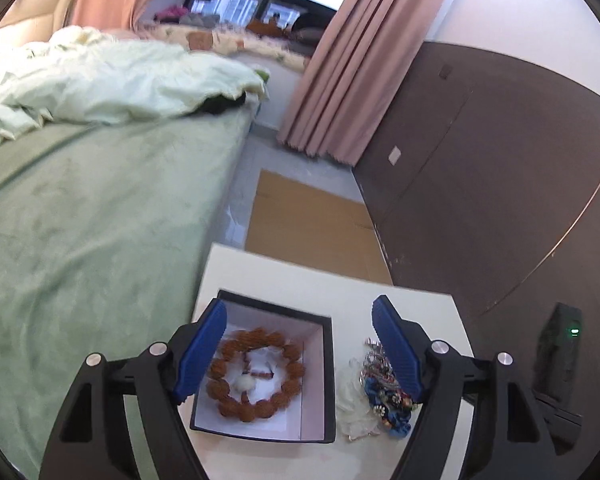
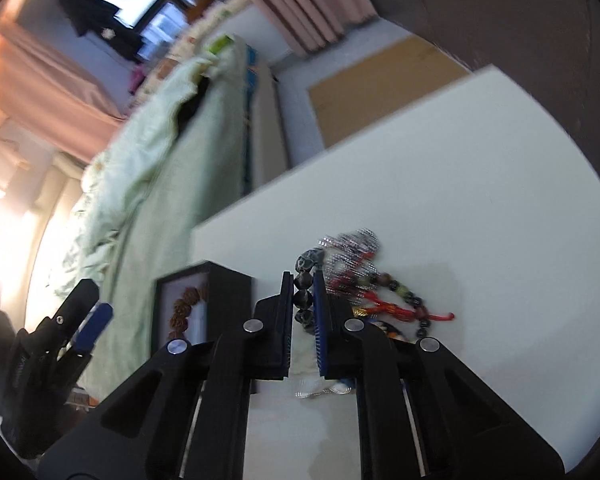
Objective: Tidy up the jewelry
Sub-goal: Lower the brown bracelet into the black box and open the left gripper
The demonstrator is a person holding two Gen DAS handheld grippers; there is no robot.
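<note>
White bench [image 1: 400,300] beside a bed [image 1: 100,220] covered in pale green bedding; its left edge runs just beside the mattress, and its far edge gives onto floor bearing a flat sheet of cardboard [image 1: 312,224]. A dark brown wall [image 1: 480,160] stands to the right and pink curtains [image 1: 340,80] hang farther back. Most of the bench surface to the right of the jewelry is bare.

A black box [image 1: 328,380] with a white lining sits near the left edge of the bench. Inside it lies a ring-shaped bracelet [image 1: 256,372] of large, knobbly, reddish-brown beads, with one pale bead and a short reddish piece in the middle of the ring. The left gripper [image 1: 300,352] hangs over the box with its blue-padded jaws spread wide and nothing between them; one pad stands over the box's left wall, the other over the jewelry pile.

The pile of jewelry [image 1: 384,392] rests on the bench just right of the box: tangled strands of dark, green and brown beads, a red cord [image 2: 400,310], glittery silver pieces [image 2: 352,252] and a whitish translucent bag [image 1: 350,404].

The right gripper [image 2: 303,308] is closed on a string of dark beads [image 2: 304,284], dull grey-green and rounded, which runs up between its pads and ends at the pile's edge.
</note>
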